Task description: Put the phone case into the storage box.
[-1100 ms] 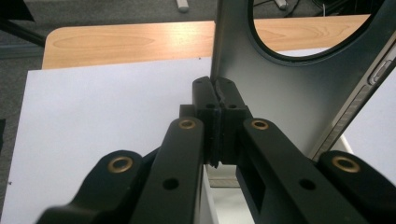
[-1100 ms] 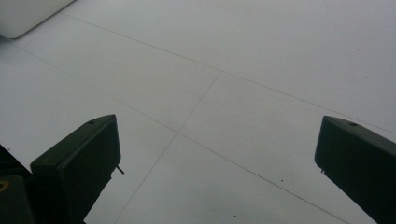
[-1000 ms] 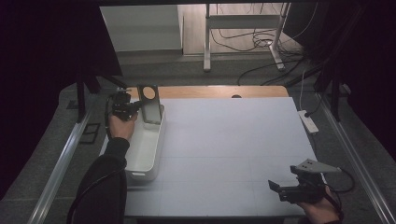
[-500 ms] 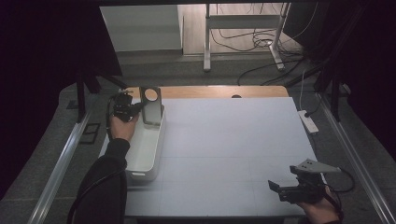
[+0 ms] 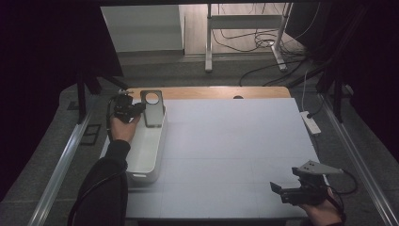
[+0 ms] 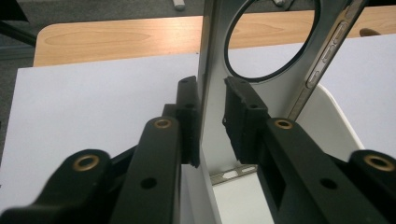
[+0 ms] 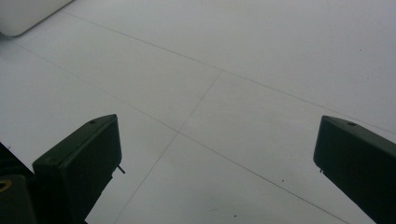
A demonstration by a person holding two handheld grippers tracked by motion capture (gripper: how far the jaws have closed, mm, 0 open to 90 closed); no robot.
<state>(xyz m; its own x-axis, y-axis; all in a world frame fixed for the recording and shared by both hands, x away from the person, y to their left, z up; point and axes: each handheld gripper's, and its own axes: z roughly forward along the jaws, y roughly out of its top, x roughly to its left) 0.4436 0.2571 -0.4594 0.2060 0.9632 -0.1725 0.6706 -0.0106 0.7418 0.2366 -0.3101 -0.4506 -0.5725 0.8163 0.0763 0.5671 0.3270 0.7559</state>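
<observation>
One desk (image 5: 235, 155) with a pale top carries a white tub (image 5: 148, 150) at its left edge, and a grey phone case (image 5: 153, 108) stands upright at the tub's far end. The left gripper (image 6: 212, 119) has just been opening, its fingers (image 6: 243, 116) apart around the case's edge. The right gripper (image 5: 282, 190) hovers near the desk's front right corner, fingers (image 7: 79, 163) wide apart.

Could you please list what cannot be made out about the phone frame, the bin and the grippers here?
- Phone frame: top cut off in the left gripper view.
- White bin: contents near the left gripper hidden by the hand, high view.
- Right gripper: jaw gap too small, high view.
</observation>
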